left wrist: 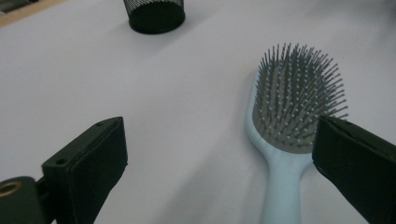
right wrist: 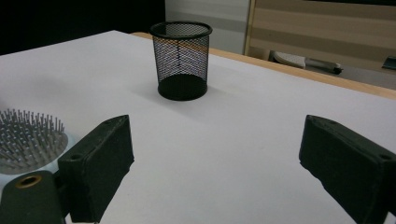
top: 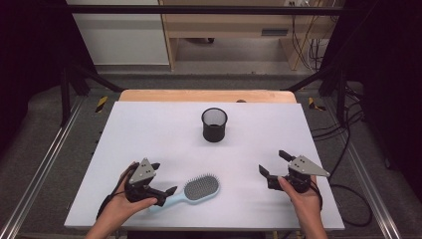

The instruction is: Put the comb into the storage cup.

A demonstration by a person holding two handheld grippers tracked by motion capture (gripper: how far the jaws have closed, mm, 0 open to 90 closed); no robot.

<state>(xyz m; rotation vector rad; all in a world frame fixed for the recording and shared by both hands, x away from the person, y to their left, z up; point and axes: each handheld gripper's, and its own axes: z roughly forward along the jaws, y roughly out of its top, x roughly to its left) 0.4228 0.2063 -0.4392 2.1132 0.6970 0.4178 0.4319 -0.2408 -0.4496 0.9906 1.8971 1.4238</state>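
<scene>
Since the brush (top: 195, 190) lies handle-left just beside the left gripper (top: 162, 180), that gripper is nearer; both it and the right gripper (top: 272, 163) gape wide, holding nothing.

A research lab set up for recording handling work, not a home or shop. A white bench (top: 149, 129) on a wooden base stands inside a black metal frame (top: 199, 9), with dark curtains hung at both sides and metal rails (top: 45, 159) running along a grey carpeted floor. Loose cables (top: 348, 129) trail beside the bench and hang near light wooden furniture (top: 224, 30) at the back wall. Yellow-and-black hazard tape (top: 101, 103) marks the floor by the frame's feet. The sparse staging, a lone mesh cup (top: 214, 125) and a hairbrush (top: 196, 190), fits a test rig.
</scene>
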